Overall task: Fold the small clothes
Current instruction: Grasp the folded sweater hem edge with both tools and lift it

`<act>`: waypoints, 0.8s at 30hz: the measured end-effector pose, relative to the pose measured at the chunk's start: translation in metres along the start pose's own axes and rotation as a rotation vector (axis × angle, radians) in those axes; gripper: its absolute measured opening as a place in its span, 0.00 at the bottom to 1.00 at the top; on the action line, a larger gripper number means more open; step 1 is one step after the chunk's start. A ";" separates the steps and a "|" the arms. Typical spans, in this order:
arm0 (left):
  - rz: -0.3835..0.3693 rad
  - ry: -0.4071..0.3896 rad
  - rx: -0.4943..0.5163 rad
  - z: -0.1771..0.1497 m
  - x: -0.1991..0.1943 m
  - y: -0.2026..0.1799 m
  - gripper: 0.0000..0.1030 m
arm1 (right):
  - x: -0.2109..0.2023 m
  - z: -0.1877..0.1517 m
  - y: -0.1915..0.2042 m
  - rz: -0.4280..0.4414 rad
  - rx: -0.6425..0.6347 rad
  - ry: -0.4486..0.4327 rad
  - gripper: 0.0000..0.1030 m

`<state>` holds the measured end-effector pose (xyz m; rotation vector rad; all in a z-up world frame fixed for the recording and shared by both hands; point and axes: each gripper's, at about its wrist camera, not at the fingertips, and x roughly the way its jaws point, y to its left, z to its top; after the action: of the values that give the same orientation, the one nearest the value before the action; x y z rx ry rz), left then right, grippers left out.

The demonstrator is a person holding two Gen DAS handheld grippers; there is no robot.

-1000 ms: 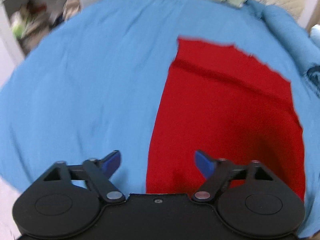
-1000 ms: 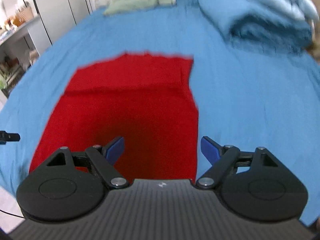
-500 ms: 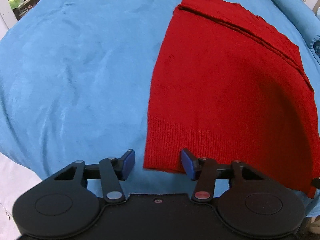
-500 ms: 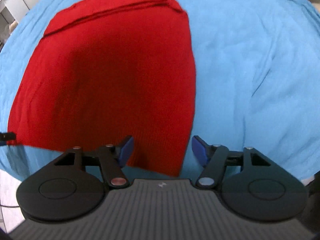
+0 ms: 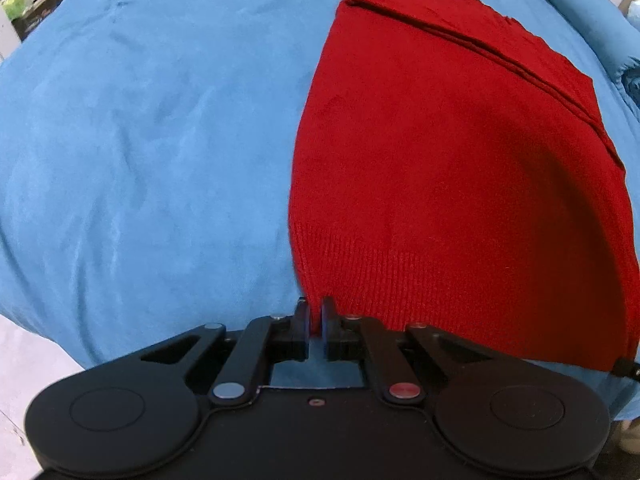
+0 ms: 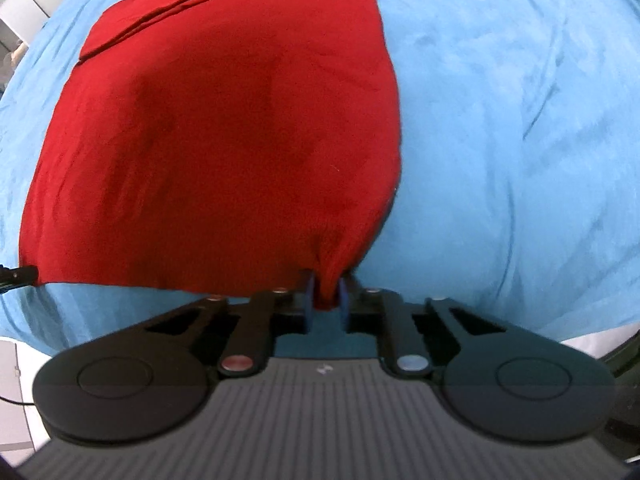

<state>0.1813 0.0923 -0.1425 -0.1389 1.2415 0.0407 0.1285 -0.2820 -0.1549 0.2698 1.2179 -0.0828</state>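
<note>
A red knit garment (image 5: 460, 184) lies flat on the seemingly blue-covered bed (image 5: 152, 140)

left wrist: steep down, close | right wrist: same (both share red sweater (image 5: 460, 184))

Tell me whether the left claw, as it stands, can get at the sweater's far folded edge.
Probably not right now. The left claw is shut on the near hem corner of the sweater; the far folded edge lies across the whole garment. Nothing blocks the way over the bedspread, but it would have to let go first.
</note>
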 end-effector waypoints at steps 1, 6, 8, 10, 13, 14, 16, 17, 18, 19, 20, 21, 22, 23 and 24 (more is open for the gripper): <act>0.004 -0.002 0.001 0.002 -0.004 0.000 0.05 | -0.004 0.000 -0.001 0.003 0.006 -0.002 0.23; -0.026 -0.026 -0.076 0.018 -0.042 0.004 0.04 | -0.033 0.020 -0.006 0.055 0.062 -0.021 0.22; -0.044 -0.042 -0.101 0.030 -0.062 0.003 0.04 | -0.050 0.037 -0.012 0.080 0.098 -0.035 0.21; -0.072 -0.075 -0.141 0.047 -0.085 0.003 0.04 | -0.070 0.052 -0.014 0.109 0.160 -0.063 0.20; -0.102 -0.146 -0.184 0.082 -0.113 0.001 0.04 | -0.102 0.088 -0.010 0.158 0.248 -0.153 0.19; -0.116 -0.177 -0.195 0.096 -0.119 0.000 0.04 | -0.111 0.104 -0.009 0.173 0.269 -0.193 0.19; -0.155 -0.247 -0.217 0.130 -0.128 -0.003 0.04 | -0.122 0.134 -0.005 0.195 0.292 -0.265 0.19; -0.177 -0.272 -0.223 0.147 -0.129 -0.006 0.04 | -0.124 0.151 -0.003 0.206 0.304 -0.297 0.19; -0.196 -0.298 -0.222 0.166 -0.128 -0.011 0.04 | -0.125 0.169 -0.001 0.219 0.317 -0.332 0.19; -0.208 -0.337 -0.210 0.189 -0.124 -0.018 0.04 | -0.123 0.189 0.001 0.229 0.328 -0.365 0.19; -0.215 -0.372 -0.196 0.209 -0.120 -0.023 0.04 | -0.119 0.209 0.003 0.239 0.340 -0.387 0.19; -0.224 -0.404 -0.189 0.227 -0.112 -0.029 0.04 | -0.113 0.231 0.004 0.246 0.355 -0.405 0.19; -0.239 -0.435 -0.189 0.249 -0.099 -0.035 0.04 | -0.105 0.250 0.004 0.253 0.362 -0.419 0.19; -0.254 -0.460 -0.193 0.268 -0.087 -0.040 0.04 | -0.094 0.267 0.005 0.254 0.363 -0.438 0.19; -0.264 -0.477 -0.197 0.286 -0.071 -0.044 0.04 | -0.080 0.285 0.005 0.244 0.362 -0.458 0.19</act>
<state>0.4322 0.0880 0.0193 -0.4381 0.7337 -0.0321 0.3626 -0.3547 0.0114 0.6755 0.7021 -0.1445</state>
